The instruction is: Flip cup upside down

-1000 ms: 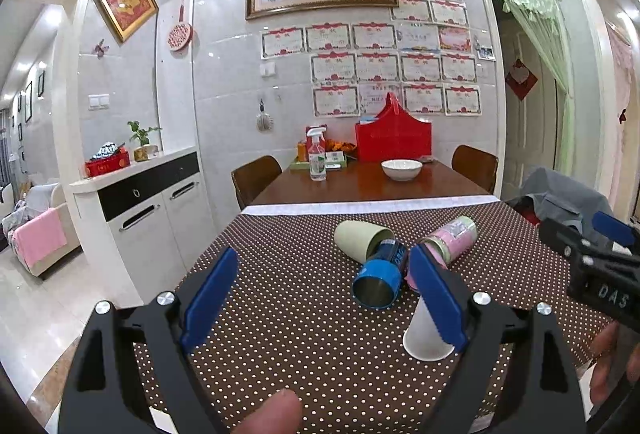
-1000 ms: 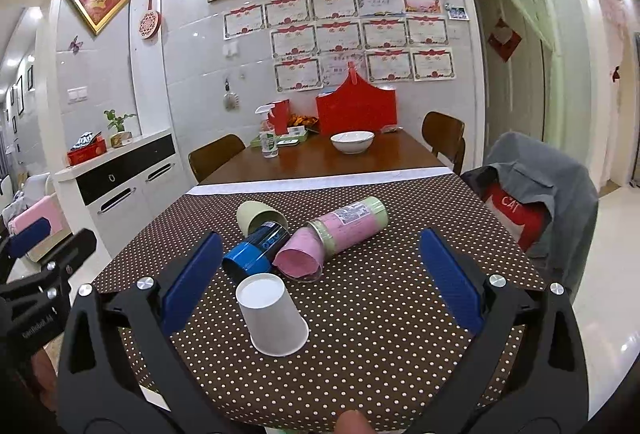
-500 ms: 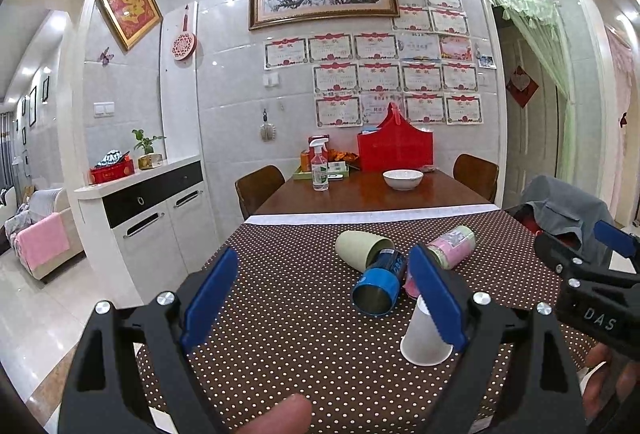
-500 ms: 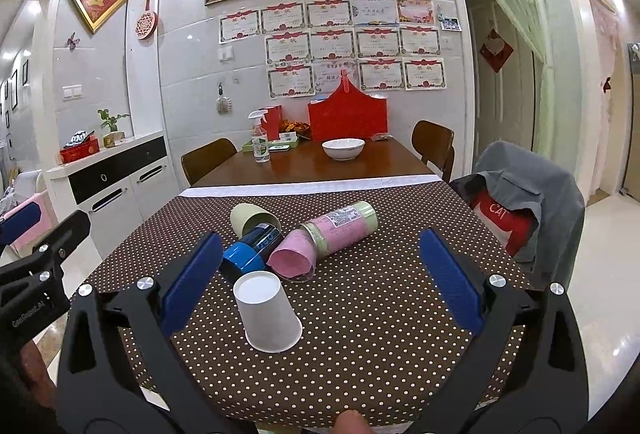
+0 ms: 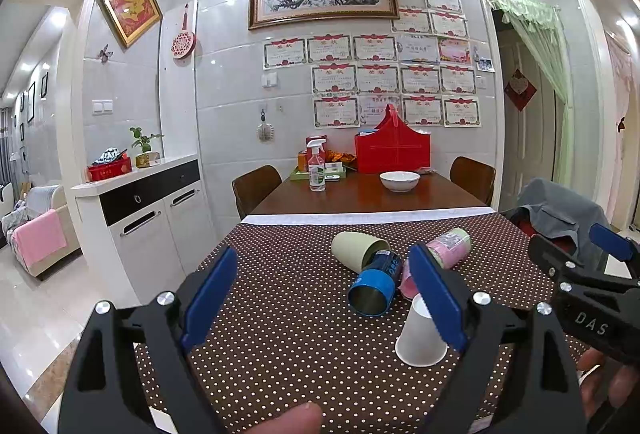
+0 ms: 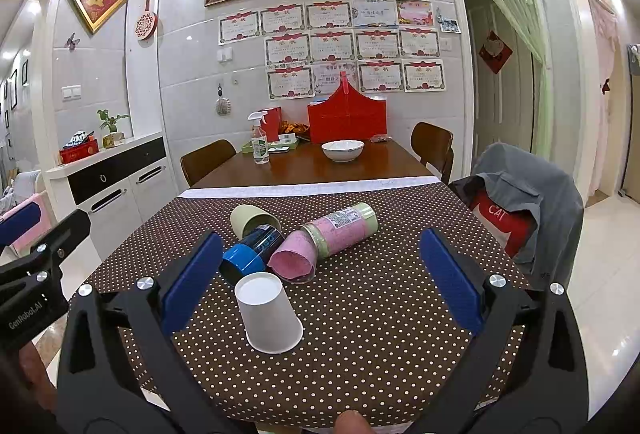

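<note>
Since a second ago both cameras have pulled back and risen a little: the cups sit lower and smaller in each view and more of the wall shows above, while the cups themselves lie as they did. The left gripper (image 5: pixel 324 298) hangs over the near edge of the dotted tablecloth (image 5: pixel 280 334) with its blue pads spread wide and nothing between them. In the right wrist view, going left to right, the green cup (image 6: pixel 250 220) lies on its side at the back, the blue cup (image 6: pixel 248 254) lies beside and in front of it with its mouth toward the camera, the white paper cup (image 6: pixel 270 312) stands mouth down on the cloth nearest the camera, the pink cup (image 6: pixel 294 260) lies just behind it, and the pink-labelled bottle (image 6: pixel 344 228) lies on its side against the pink cup. The right gripper (image 6: pixel 320 280) is also wide open and empty, with the white paper cup standing nearer its left pad.

In the left wrist view the right pad of the left gripper covers the top of the white paper cup (image 5: pixel 420 340) and most of the pink cup. Whether the blue cup touches the green one is probably yes, but the overlap makes it hard to tell. A fingertip (image 5: pixel 292 420) is cut off at the bottom edge
</note>
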### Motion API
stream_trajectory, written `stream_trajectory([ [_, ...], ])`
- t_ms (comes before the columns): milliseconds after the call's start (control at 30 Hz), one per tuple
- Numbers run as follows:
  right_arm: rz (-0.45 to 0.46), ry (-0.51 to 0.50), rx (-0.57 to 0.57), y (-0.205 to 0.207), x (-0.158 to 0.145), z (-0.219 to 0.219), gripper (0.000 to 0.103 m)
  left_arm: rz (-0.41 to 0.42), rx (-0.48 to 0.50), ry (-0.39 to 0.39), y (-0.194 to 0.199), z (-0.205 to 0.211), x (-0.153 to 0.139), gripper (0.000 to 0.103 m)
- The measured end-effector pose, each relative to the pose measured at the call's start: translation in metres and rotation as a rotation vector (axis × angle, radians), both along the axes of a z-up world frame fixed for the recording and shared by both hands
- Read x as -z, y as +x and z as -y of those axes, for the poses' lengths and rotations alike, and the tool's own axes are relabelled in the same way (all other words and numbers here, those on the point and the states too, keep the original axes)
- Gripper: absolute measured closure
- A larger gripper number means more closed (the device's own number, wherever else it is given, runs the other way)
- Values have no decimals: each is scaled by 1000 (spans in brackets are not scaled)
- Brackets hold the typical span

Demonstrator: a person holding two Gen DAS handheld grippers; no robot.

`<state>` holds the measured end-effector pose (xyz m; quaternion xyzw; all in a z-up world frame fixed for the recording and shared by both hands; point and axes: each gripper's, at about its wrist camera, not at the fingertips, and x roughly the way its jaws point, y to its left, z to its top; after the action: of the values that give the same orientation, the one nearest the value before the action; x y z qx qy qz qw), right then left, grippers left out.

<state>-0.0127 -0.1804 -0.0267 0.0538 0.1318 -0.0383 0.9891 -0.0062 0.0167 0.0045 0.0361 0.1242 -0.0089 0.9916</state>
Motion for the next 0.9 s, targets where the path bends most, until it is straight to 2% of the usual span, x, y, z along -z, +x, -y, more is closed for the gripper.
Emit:
stream_trajectory([
  [467,3,-13,0,-1,-1,-2,6,29,0,7,-5,1,0,17],
  [567,0,-13,-4,0,-1,-3,6,38,8,-1,-7,0,-1,12],
  [600,-1,-12,-5,0,-1,-3,6,40,8,-4,-8,0,-1,8],
  [900,-3,-9,-12,0,-1,-3,6,28,9,20,-7,2,1,4],
])
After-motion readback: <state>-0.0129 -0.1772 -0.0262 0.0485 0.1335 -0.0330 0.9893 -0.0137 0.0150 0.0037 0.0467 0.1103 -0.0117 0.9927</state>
